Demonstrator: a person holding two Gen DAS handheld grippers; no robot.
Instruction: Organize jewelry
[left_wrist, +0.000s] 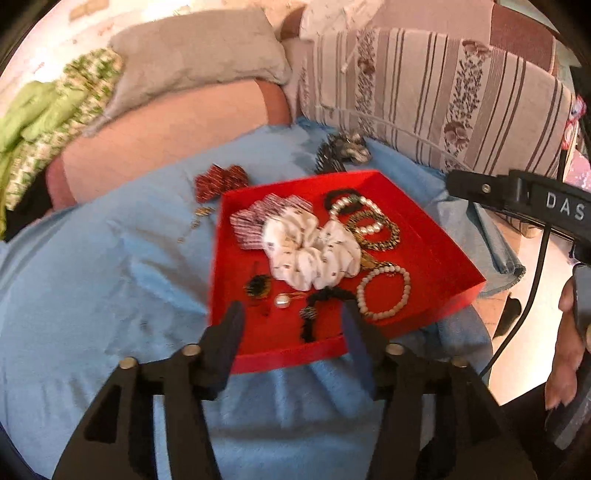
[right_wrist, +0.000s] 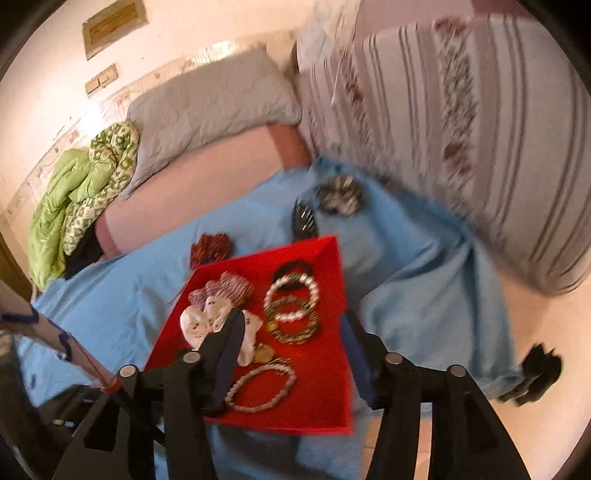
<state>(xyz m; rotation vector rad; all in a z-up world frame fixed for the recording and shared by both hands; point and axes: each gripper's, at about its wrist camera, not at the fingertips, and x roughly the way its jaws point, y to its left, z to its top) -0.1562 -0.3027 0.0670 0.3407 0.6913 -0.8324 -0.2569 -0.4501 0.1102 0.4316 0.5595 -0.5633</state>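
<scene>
Striped cushion (right_wrist: 480, 147) motion-blurred; right gripper (right_wrist: 291, 354) hides part of white scrunchie (right_wrist: 195, 325).

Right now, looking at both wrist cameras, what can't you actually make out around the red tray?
- Small gold piece on the blue cloth, left wrist view: too small and blurred to identify.
- White scrunchie, right wrist view: partly hidden behind a finger of the right gripper.
- Striped cushion, right wrist view: motion-blurred.

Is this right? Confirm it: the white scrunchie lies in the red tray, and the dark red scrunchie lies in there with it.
Not quite. The white scrunchie is in the red tray, but the dark red scrunchie lies outside it on the blue cloth, as the left wrist view shows.
</scene>
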